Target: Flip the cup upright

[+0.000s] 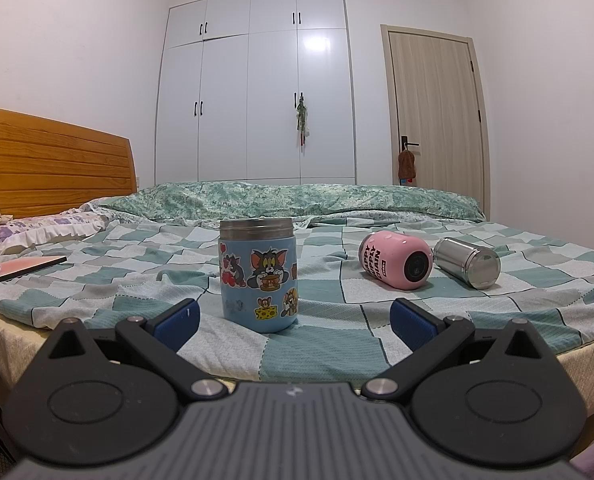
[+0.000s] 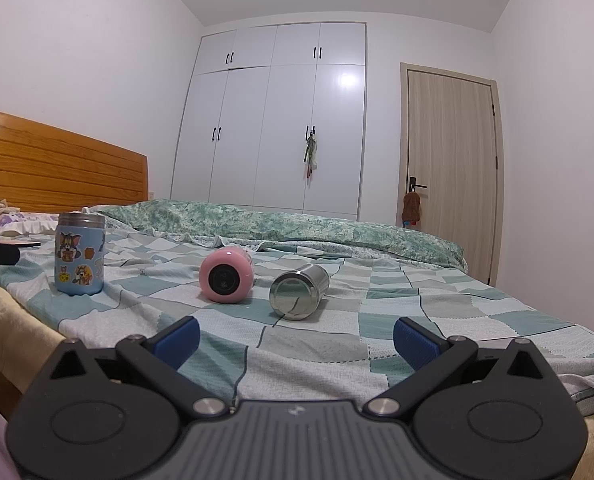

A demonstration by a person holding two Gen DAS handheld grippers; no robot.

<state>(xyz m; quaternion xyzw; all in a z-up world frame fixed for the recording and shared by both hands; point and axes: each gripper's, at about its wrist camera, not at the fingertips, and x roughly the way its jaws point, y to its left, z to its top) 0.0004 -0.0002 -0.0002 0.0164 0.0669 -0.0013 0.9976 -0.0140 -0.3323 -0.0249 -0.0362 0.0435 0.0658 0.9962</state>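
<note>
Three cups sit on a checked green-and-white bedspread (image 1: 329, 344) in a bedroom, seen from two hand-held tongs at the near edge of the bed. The blue cartoon-sticker cup (image 1: 258, 274) stands upright with its steel rim on top, just beyond the left tongs (image 1: 293, 318), whose blue-padded tips are spread wide and hold nothing. To its right, the pink cup (image 1: 395, 259) lies on its side, its dark round base turned toward the cameras. Just beside it on the right, the steel cup (image 1: 467, 262) also lies on its side, its shiny base facing near; whether the two touch cannot be told.

From the right wrist view, the right tongs (image 2: 296, 340) are likewise spread apart and empty, facing the steel cup (image 2: 299, 291) and the pink cup (image 2: 227, 275), which rest a little farther in on the bed. The blue cartoon-sticker cup (image 2: 80, 254) stands well off to the left.

A folded green floral quilt (image 1: 317, 200) runs across the far side of the bed, below a white wardrobe (image 1: 257, 84) and a pale wooden door (image 1: 437, 112). A wooden headboard (image 1: 49, 160) rises at left.
</note>
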